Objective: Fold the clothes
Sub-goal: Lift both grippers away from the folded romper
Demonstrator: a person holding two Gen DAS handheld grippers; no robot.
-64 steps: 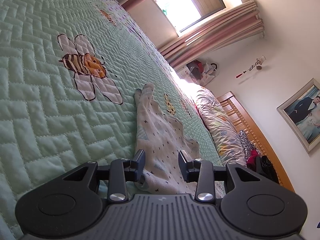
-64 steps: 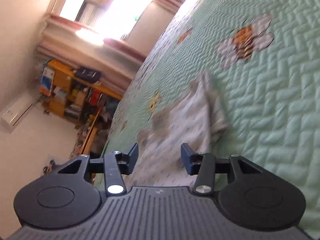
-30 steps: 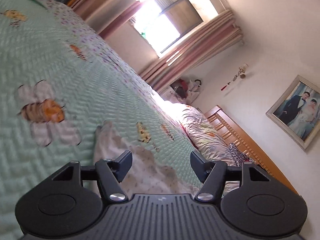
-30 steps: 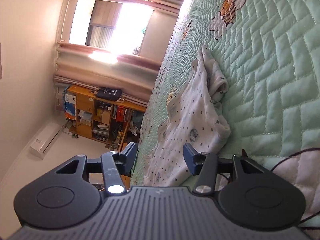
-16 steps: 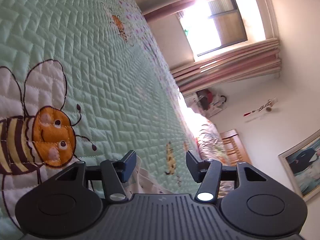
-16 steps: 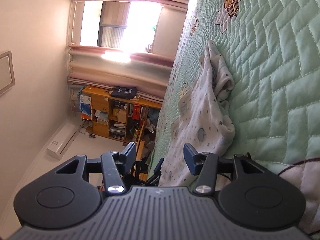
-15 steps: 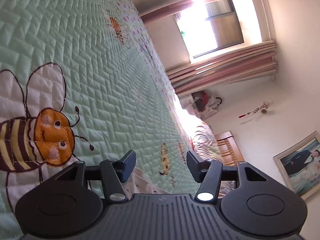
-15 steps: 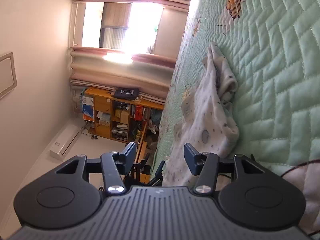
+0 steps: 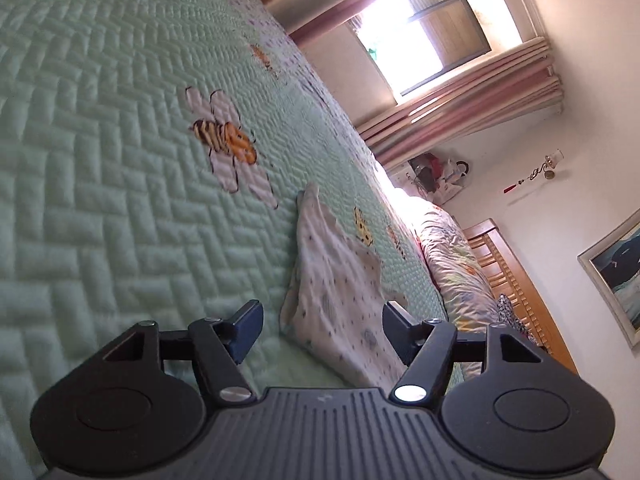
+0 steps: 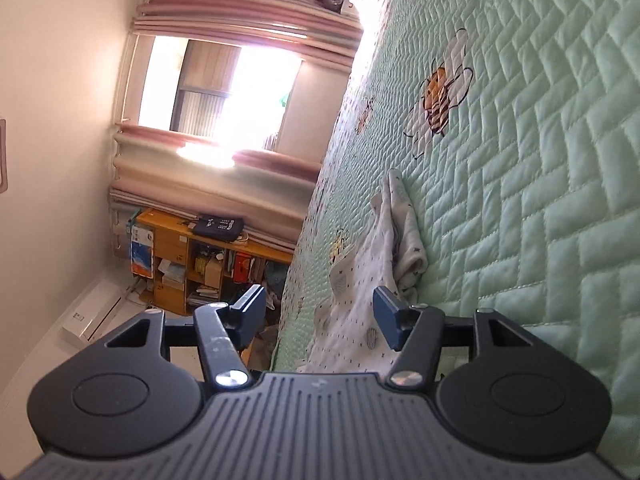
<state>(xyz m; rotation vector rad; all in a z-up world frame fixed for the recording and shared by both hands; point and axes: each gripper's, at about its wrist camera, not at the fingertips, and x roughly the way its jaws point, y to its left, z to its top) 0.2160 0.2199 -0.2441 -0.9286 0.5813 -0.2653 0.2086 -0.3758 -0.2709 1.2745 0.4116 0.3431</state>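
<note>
A white baby garment with small dark marks [image 9: 332,280] lies rumpled on the green quilted bedspread [image 9: 100,160]. In the left wrist view my left gripper [image 9: 320,322] is open and empty, just above the garment's near end. The garment also shows in the right wrist view [image 10: 372,280], with one end bunched up. My right gripper [image 10: 320,312] is open and empty, its jaws standing over the garment's near part.
Bee and flower patches [image 9: 228,144] dot the bedspread. A rolled floral quilt [image 9: 456,264] and a wooden headboard [image 9: 516,284] lie beyond the garment. A bright window with pink curtains [image 10: 224,92] and an orange shelf unit [image 10: 200,256] stand past the bed's edge.
The left gripper has pulled back and turned, so the garment is in full view between its jaws again. The right gripper has tilted a little; both stay open.
</note>
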